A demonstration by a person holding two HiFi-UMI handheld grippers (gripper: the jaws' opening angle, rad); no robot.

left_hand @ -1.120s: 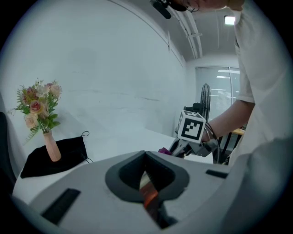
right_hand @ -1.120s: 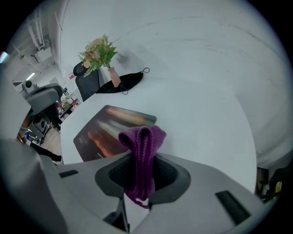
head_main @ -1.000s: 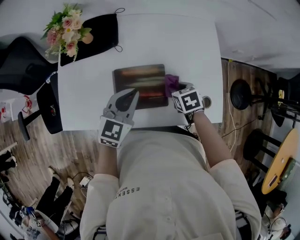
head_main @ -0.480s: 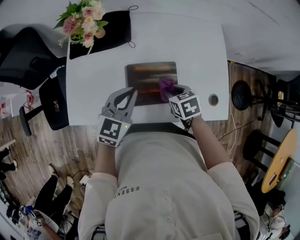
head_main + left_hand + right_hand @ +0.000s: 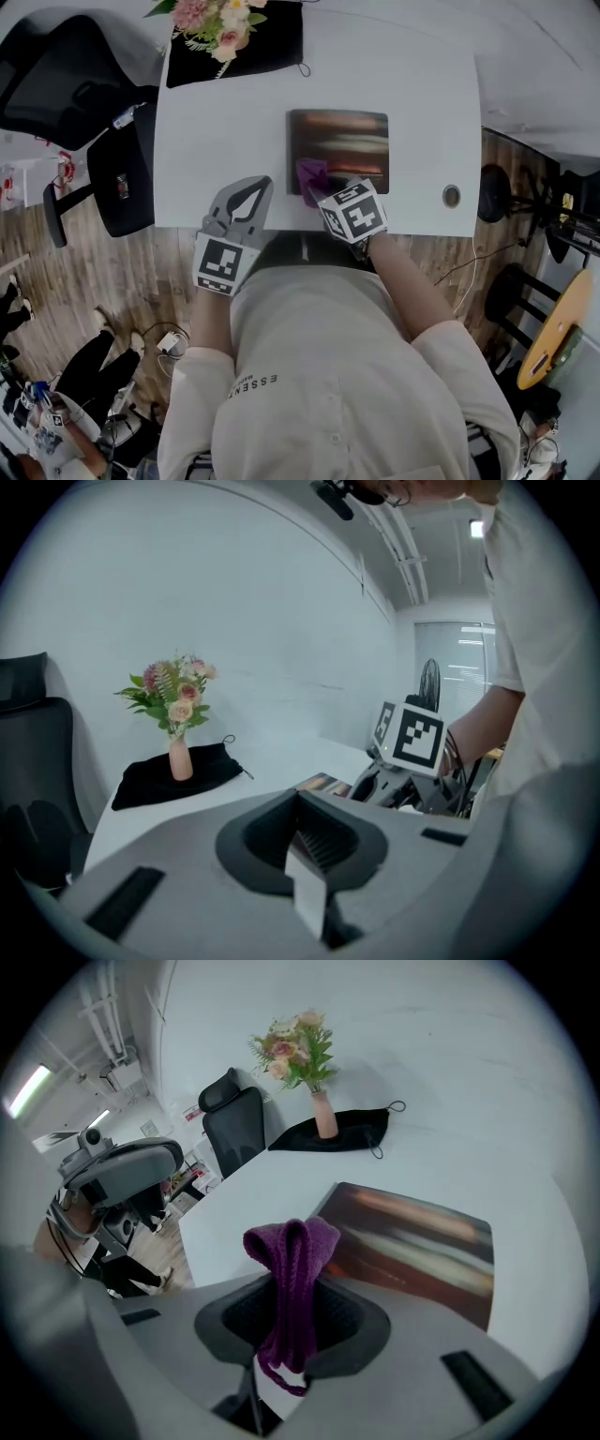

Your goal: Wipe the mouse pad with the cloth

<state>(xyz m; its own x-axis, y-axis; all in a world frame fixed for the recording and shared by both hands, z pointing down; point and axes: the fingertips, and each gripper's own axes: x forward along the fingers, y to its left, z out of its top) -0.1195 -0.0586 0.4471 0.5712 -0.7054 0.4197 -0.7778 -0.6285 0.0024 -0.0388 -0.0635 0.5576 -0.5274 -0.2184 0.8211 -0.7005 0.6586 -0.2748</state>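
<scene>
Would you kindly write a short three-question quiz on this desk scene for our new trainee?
1. What does the right hand-held gripper hold beside the mouse pad?
2. True or false: the left hand-held gripper grips the mouse pad.
3. The flower vase stands on: A the mouse pad; B a black cloth; C the floor.
Key: 1 the purple cloth; 2 false; 3 B.
</scene>
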